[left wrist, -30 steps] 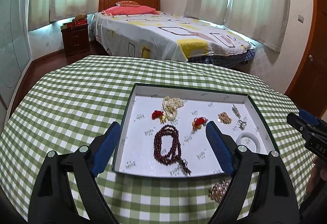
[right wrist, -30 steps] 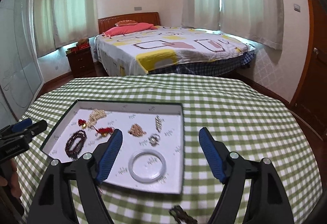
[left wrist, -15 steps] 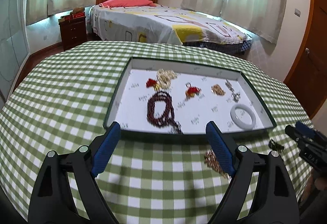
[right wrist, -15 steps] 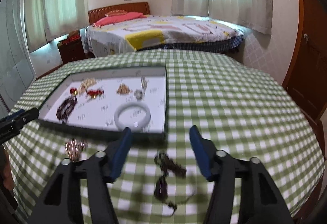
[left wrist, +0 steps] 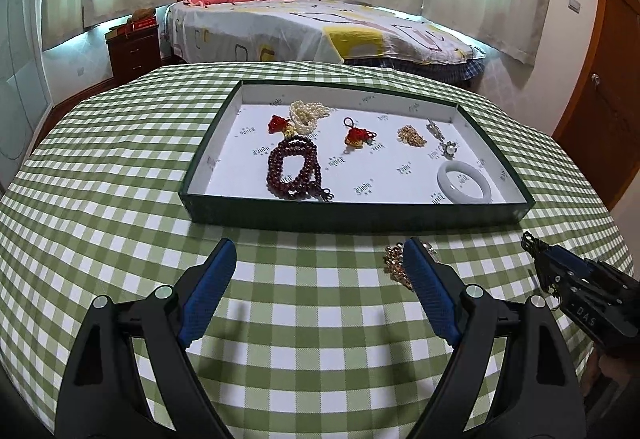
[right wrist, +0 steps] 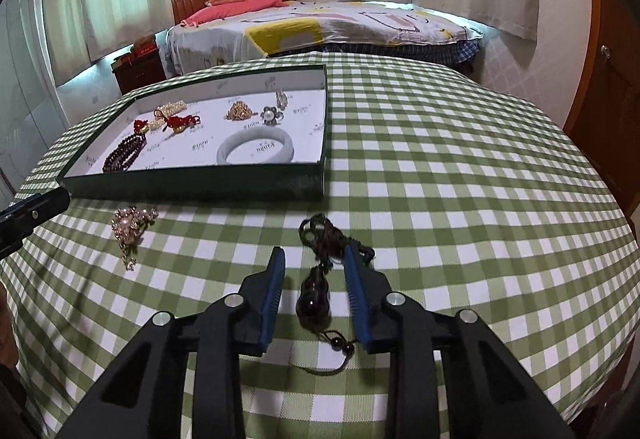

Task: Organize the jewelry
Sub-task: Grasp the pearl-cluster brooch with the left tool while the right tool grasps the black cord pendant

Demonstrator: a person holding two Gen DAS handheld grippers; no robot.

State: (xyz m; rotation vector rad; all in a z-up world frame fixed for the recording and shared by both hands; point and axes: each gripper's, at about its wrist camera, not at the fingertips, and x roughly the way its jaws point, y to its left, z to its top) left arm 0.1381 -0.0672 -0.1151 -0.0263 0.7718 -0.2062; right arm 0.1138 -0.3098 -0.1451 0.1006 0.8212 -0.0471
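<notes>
A dark cord necklace with a brown bead pendant (right wrist: 314, 299) lies on the green checked tablecloth in front of the tray. My right gripper (right wrist: 313, 253) straddles it, and its jaws are closing with the pendant between them, a gap still showing on both sides. A gold and pearl brooch (right wrist: 132, 225) lies on the cloth to the left. In the left wrist view that brooch (left wrist: 394, 263) sits just beside the right finger of my left gripper (left wrist: 319, 245), which is wide open over bare cloth. The green tray (left wrist: 352, 217) holds red beads (left wrist: 294, 171) and a white bangle (left wrist: 464, 187).
The tray also holds a pearl strand (left wrist: 306, 115), red knot charms (left wrist: 358, 137) and a gold piece (left wrist: 410, 135). The round table's edge drops off on the right. A bed (left wrist: 320, 27) and a nightstand (left wrist: 134, 51) stand behind the table.
Both grippers have dropped lower and pulled back toward the near side of the tray. The right jaws have narrowed around the dark pendant necklace. The left jaws have stayed wide.
</notes>
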